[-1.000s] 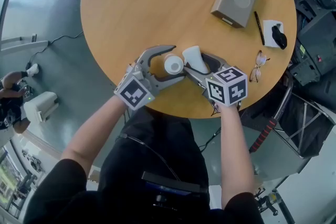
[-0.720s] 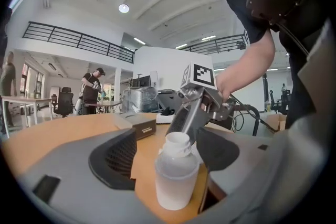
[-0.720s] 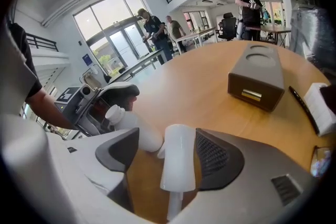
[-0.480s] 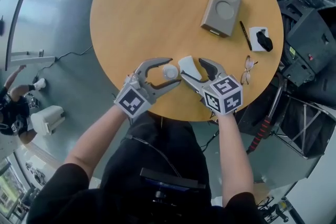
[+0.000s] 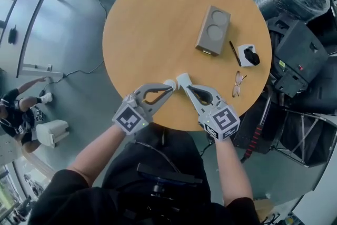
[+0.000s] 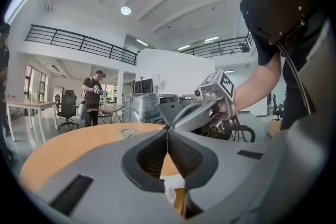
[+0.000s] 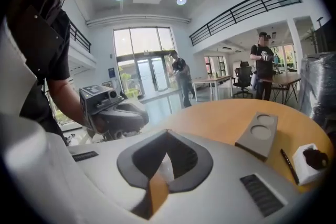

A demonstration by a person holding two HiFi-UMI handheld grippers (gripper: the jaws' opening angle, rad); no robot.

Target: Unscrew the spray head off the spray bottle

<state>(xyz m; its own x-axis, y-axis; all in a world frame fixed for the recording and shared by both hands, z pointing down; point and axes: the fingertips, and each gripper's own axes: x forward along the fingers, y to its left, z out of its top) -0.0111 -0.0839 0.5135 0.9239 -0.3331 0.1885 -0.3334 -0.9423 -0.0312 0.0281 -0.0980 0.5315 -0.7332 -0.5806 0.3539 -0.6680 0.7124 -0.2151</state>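
Right, the round wooden table point(image 5: 152, 18) is taking up most of what I'm looking down on, and I'm holding both tongs over its near edge. My left tongs point(image 5: 169, 89) are pointing in from the near left and my right tongs point(image 5: 185, 87) from the near right, with the two sets of tips sitting just beside each other. Both have just been closing. The left jaws are meeting tip to tip with nothing pinched between them, and the right jaws are pressing together the same way, gripping nothing.

Farther out, right of centre, a grey block point(image 5: 213, 30) with two round hollows is lying flat on the wood. Back at the near edge, the white spray bottle point(image 5: 169, 82) is showing just past my left tips. The white spray head point(image 5: 182, 79) is showing just past my right tips, right next to the bottle, though I'm not able to tell whether the two are touching. Looking along each pair of jaws, I'm catching a pale bit of white through the hollow behind the shut tips, with table top around it.

Over by the right rim, a pair of glasses point(image 5: 238, 84) is lying near the edge, and a dark pen point(image 5: 234, 53) is lying just right of the block.
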